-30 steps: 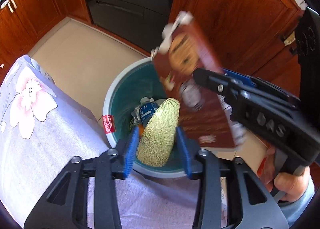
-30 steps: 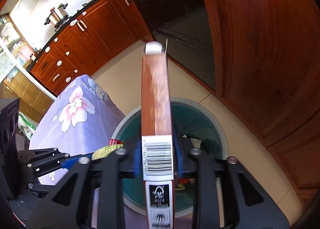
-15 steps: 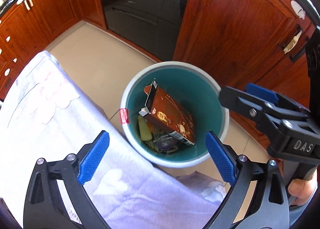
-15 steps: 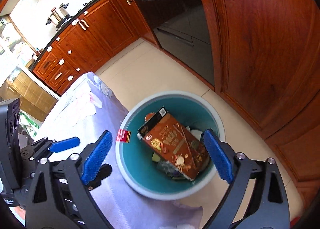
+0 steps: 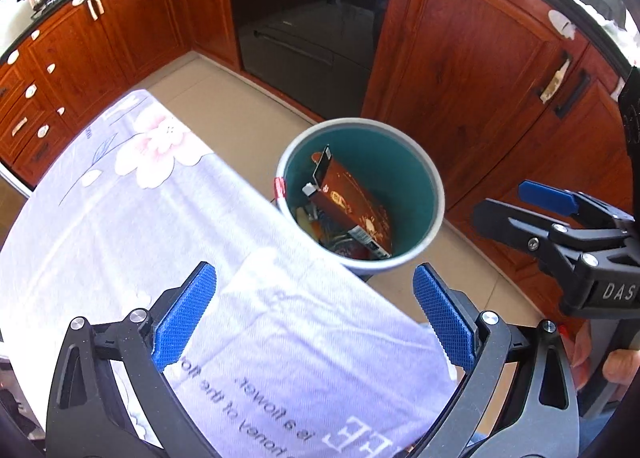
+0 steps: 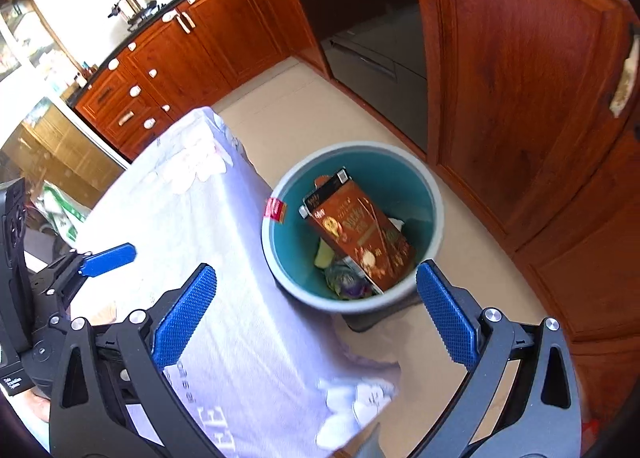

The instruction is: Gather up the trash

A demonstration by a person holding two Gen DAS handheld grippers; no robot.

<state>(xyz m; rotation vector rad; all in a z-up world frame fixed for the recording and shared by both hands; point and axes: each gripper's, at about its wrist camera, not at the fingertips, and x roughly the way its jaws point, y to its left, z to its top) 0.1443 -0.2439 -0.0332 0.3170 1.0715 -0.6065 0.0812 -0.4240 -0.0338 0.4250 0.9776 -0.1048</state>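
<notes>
A teal bin with a grey rim [image 5: 360, 124] [image 6: 360, 146] stands on the floor just past the table corner. A brown snack box [image 5: 348, 206] [image 6: 360, 234] leans inside it over other trash, including a yellow-green piece [image 6: 324, 256] and a purple wrapper [image 6: 348, 282]. My left gripper [image 5: 312, 274] hovers open and empty over the table's edge, short of the bin. My right gripper [image 6: 316, 270] is also open and empty, above the bin's near rim. In the left wrist view the right gripper [image 5: 502, 200] shows at the right, beside the bin.
A table under a pale floral cloth [image 5: 120, 218] [image 6: 200, 218] fills the near left. Red-brown cabinets [image 5: 460, 78] and a dark oven front [image 5: 304, 18] close in behind the bin. A red tag [image 6: 274, 210] sticks to the bin's rim. Beige floor [image 5: 240, 118] lies between.
Both grippers opened: the yellow-green piece left my left gripper and the brown box left my right, both landing in the bin. Both grippers then rose and drew back.
</notes>
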